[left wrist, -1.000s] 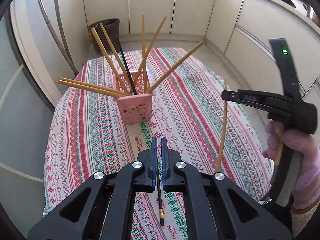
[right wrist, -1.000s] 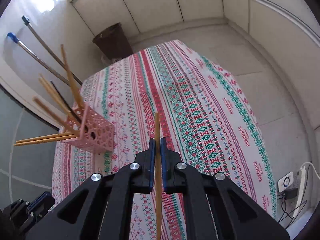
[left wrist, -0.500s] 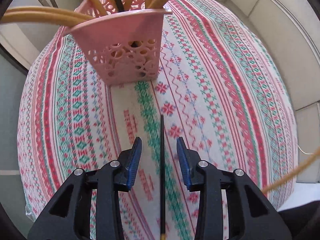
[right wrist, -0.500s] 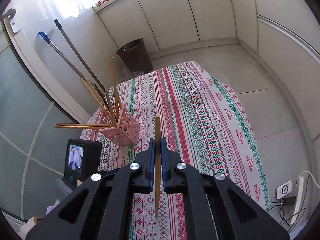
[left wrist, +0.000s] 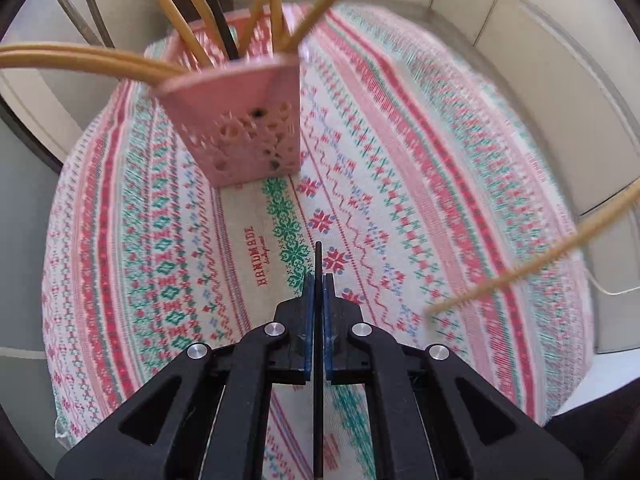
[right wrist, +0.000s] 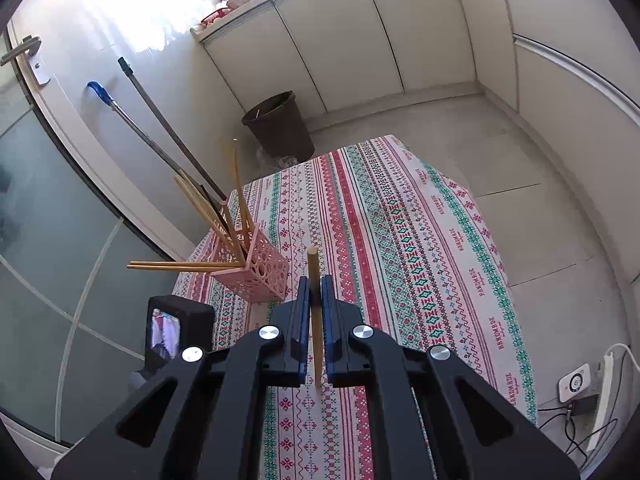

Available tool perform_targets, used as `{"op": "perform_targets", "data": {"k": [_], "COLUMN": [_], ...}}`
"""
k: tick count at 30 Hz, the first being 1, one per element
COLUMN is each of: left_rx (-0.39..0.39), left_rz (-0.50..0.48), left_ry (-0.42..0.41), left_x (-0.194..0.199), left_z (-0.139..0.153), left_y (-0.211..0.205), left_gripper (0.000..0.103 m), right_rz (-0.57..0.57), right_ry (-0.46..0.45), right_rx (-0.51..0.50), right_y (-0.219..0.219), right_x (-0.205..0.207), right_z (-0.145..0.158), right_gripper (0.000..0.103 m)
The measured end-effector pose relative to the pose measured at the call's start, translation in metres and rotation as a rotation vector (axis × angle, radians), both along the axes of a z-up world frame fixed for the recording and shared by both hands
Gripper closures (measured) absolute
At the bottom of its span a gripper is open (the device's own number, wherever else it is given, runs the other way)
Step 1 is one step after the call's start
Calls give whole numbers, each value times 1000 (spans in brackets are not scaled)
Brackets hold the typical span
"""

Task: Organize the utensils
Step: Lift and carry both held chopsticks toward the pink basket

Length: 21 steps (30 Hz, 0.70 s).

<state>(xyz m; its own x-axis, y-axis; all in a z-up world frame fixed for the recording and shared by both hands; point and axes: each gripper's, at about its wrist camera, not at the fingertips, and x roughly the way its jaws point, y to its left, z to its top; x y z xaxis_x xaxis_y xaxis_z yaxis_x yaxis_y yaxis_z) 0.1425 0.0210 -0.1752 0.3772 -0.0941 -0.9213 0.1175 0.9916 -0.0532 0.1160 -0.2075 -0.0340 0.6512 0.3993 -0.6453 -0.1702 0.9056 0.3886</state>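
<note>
Tongs first, the ones closest to me. My left tongs [left wrist: 316, 296] are pinched tight on a thin black chopstick [left wrist: 318, 264]. It runs straight between the blue pads, and its tip pokes out just past them, over the striped cloth on the surface [left wrist: 460, 184]. My right tongs [right wrist: 315, 300] are pinched tight on a wooden chopstick [right wrist: 313, 268]. It stands almost straight up, with a short bit above the pads and a longer bit hanging below. In the left view I can see it too, coming in from the right, but it is blurry.

A little farther out is the pink basket [left wrist: 248, 128] with holes in its sides. It stands near the left side of the surface. Lots of wooden sticks and one black stick [left wrist: 216, 12] lean out of it every way.

I think these sticks are very light and stiff, and smooth, so they can slip or spin in the pads. Holding near the middle seems best, so the stick does not swing. The black one is thin, so I would squeeze it firmly.

Far off, by the wall, are a dark bin [right wrist: 280, 124] and two long broom handles [right wrist: 160, 128].
</note>
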Motion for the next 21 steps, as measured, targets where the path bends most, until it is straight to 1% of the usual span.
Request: {"op": "perform_targets", "data": {"k": [3,4,6,9,12,13,16,17,19,21], "left_rx": [-22,-37,-71,-76,-82,-88,-103,-105,-110,-120], "left_rz": [-15,-14,-5,4,22,25,43,49,68,87], "left_ry": [-94,-133,-182,-262,-358,-384,-477,-502,-559,-592], "left_x": [-25,-37,-54,-77,-95,-97,-98,-97,-89,-75], "left_z": [36,49,69,94,130,138,179,188,213,229], "left_y": [7,9,14,17,20,23,32,34,38,42], "left_gripper": [100,100,100,100,100,100,100,100,100,100], "right_rz": [11,15,22,32,44,47,48,47,42,43], "right_ry": [-9,-14,-23,-34,-45,-49,-57,-56,-51,-38], "right_rx": [18,24,35,56,77,82,94,97,104,108], "right_y": [2,3,4,5,3,3,0,-1,-2,-2], "right_x": [-3,-5,-8,-12,-15,-16,-17,-16,-13,-9], "right_z": [5,7,11,16,22,24,28,28,27,24], "right_gripper": [97,97,97,97,97,97,97,97,97,97]}}
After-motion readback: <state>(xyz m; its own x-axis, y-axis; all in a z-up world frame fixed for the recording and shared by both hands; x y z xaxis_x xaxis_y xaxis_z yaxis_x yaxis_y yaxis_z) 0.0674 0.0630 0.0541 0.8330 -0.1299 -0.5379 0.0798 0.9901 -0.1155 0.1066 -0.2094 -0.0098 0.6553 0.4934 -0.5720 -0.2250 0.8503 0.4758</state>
